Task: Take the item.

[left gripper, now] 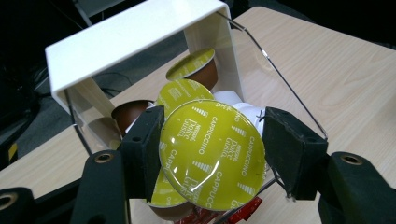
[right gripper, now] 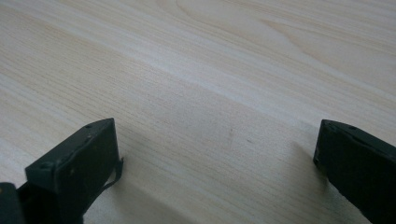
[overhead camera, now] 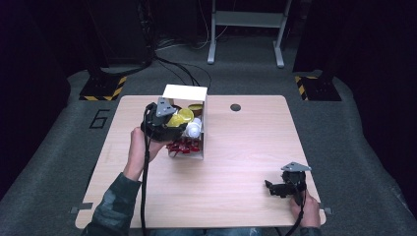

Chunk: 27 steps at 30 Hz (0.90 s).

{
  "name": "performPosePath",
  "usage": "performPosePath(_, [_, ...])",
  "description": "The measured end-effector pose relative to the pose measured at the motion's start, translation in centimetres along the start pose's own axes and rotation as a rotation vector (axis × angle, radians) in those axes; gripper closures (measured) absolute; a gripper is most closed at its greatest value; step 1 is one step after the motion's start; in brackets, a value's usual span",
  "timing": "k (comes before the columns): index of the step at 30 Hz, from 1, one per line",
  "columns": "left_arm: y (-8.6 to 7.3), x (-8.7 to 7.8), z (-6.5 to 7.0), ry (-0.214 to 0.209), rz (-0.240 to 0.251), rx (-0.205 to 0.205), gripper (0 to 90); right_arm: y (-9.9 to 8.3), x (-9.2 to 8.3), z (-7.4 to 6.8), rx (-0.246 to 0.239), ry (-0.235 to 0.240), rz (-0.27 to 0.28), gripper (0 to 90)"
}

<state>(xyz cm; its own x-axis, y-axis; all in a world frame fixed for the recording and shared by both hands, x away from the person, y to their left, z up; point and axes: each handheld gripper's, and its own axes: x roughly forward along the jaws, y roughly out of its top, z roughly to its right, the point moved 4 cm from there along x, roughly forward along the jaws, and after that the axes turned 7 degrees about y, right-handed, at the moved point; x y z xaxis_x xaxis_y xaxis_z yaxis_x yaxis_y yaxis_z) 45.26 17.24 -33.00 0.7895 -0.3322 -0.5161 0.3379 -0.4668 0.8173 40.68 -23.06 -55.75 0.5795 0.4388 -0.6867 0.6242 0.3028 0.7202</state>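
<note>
My left gripper (left gripper: pixel 212 149) is shut on a coffee capsule (left gripper: pixel 212 154) with a yellow-green "Cappuccino" foil lid, both black pads pressing its rim. It hangs over a white open box (left gripper: pixel 135 32) with clear walls that holds more capsules, one brown-bodied (left gripper: pixel 194 70) at the back and another yellow-lidded one (left gripper: pixel 180 93). From the high view, the left gripper (overhead camera: pixel 169 125) sits at the box (overhead camera: pixel 184 92), near the table's middle left. My right gripper (overhead camera: pixel 271 187) rests low at the front right, and in its own view its jaws (right gripper: pixel 217 149) stand wide apart over bare wood.
Red wrappers (overhead camera: pixel 183 146) lie in the front of the box. The light wooden table (overhead camera: pixel 246 147) has a dark round hole (overhead camera: pixel 235 107) near its far edge. Cables and a white frame's legs (overhead camera: pixel 246 29) stand on the grey floor behind.
</note>
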Motion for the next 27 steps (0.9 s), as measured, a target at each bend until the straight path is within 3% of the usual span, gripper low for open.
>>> performPosePath(15, [0.0,-2.6,-1.2,0.037,0.042,-0.01,40.5,0.0,0.0,0.0,-0.001,0.0,0.0,0.0])
performPosePath(18, [-0.3,-3.1,-1.6,0.016,0.051,-0.027,40.5,0.0,0.0,0.0,0.0,0.0,0.0,0.0])
performPosePath(27, [-1.7,-4.6,-3.5,0.053,0.06,-0.055,40.5,0.0,0.0,0.0,0.001,0.0,0.0,0.0])
